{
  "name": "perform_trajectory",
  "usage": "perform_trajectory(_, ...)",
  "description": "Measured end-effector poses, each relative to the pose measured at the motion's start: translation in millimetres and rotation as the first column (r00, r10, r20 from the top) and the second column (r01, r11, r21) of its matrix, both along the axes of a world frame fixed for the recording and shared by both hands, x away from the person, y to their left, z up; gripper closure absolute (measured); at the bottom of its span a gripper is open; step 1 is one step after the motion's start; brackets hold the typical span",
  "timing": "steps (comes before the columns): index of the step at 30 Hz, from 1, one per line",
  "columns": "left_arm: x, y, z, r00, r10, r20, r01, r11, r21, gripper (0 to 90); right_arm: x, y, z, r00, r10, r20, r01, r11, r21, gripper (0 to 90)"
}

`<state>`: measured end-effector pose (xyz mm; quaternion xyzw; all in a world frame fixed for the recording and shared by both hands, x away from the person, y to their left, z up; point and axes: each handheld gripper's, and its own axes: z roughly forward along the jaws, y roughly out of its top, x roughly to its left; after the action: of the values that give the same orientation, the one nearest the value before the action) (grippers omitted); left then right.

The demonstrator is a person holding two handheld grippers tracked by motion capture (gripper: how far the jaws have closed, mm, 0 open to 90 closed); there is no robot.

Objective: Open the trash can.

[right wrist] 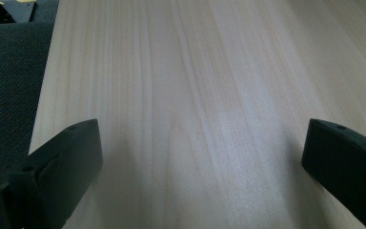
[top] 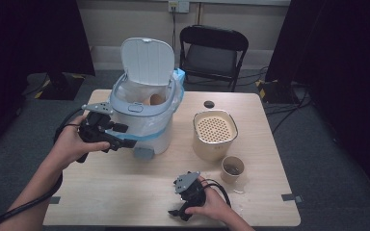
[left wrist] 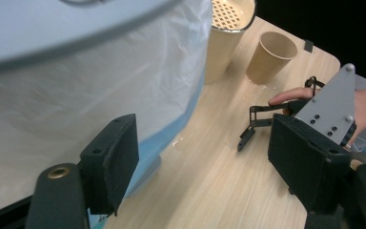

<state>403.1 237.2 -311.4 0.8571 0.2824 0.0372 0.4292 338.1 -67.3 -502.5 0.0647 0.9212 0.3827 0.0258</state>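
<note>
- High view: the left gripper (top: pixel 120 136) sits at the front wall of the white bin (top: pixel 147 120), lid up, on the bench (top: pixel 125 192); the right gripper (top: pixel 179 209) rests near the front edge.
- Left gripper view: jaws spread, nothing between them, the bin's bag-lined wall (left wrist: pixel 100 90) just beside the left jaw; a paper cup (left wrist: pixel 271 57) stands beyond.
- Right gripper view: jaws spread wide over bare bench (right wrist: pixel 195 105).

Pale matt wood-grain surface (right wrist: pixel 195 95); crinkly translucent plastic liner (left wrist: pixel 100 81) in the glossy plastic bin (top: pixel 144 115); matt paper cup (left wrist: pixel 271 56).
</note>
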Motion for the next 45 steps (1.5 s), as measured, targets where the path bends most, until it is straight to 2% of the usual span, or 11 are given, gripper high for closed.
perform_trajectory(3, -1.7, 0.4, -6.0, 1.0000, -0.005, 0.000, 0.005, 1.0000, -0.002, 23.1, 0.0, 0.0, 0.0, 1.0000, 0.001, 0.001, -0.001, 1.000, 0.000, 0.0)
perform_trajectory(5, -2.4, 1.6, -11.4, 0.9998, -0.013, -0.014, 0.013, 0.9997, -0.020, 22.6, 0.0, -0.1, 0.0, 1.0000, 0.000, 0.000, 0.000, 1.000, 0.000, 0.0)
perform_trajectory(13, -6.4, -0.6, -32.7, 0.9994, -0.029, -0.021, 0.029, 0.9993, 0.025, 21.5, 0.1, -0.5, 0.0, 1.0000, -0.001, -0.001, 0.001, 1.000, 0.000, 0.0)
perform_trajectory(22, -8.8, -4.7, -62.3, 0.9982, -0.035, -0.048, 0.035, 0.9994, 0.001, 20.9, 0.6, -3.2, 0.5, 1.0000, -0.001, -0.003, 0.001, 1.000, -0.005, 0.0)
perform_trajectory(31, -12.8, -10.4, -91.3, 0.9961, -0.068, -0.056, 0.069, 0.9973, 0.024, 20.2, 4.7, -12.9, 1.4, 0.9998, -0.018, -0.003, 0.018, 1.000, -0.011, 0.5)
perform_trajectory(33, -13.4, -11.0, -96.7, 0.9960, -0.074, -0.050, 0.076, 0.9967, 0.029, 20.2, 5.0, -15.3, 2.3, 0.9998, -0.020, -0.007, 0.020, 1.000, -0.007, 4.4)
perform_trajectory(34, -14.2, -11.7, -100.6, 0.9960, -0.074, -0.050, 0.075, 0.9969, 0.024, 20.2, 5.6, -17.8, 4.5, 0.9999, -0.011, -0.007, 0.011, 1.000, -0.001, 14.6)
perform_trajectory(35, -14.6, -12.8, -106.1, 0.9956, -0.082, -0.047, 0.083, 0.9962, 0.026, 20.2, 5.9, -19.0, 5.6, 0.9999, -0.006, -0.012, 0.006, 1.000, 0.005, 16.9)
perform_trajectory(37, -14.9, -13.4, -109.4, 0.9956, -0.080, -0.048, 0.082, 0.9963, 0.025, 20.1, 7.1, -21.6, 7.4, 0.9993, -0.012, -0.034, 0.012, 1.000, 0.008, 14.3)
perform_trajectory(41, -16.4, -17.2, -126.0, 0.9945, -0.096, -0.043, 0.098, 0.9940, 0.049, 19.8, 7.6, -26.1, 9.3, 0.9993, -0.016, -0.034, 0.016, 1.000, 0.006, 15.1)
perform_trajectory(45, -17.5, -19.5, -134.7, 0.9936, -0.104, -0.045, 0.107, 0.9922, 0.064, 19.9, 7.5, -29.7, 11.1, 0.9990, -0.026, -0.037, 0.026, 1.000, 0.001, 15.1)
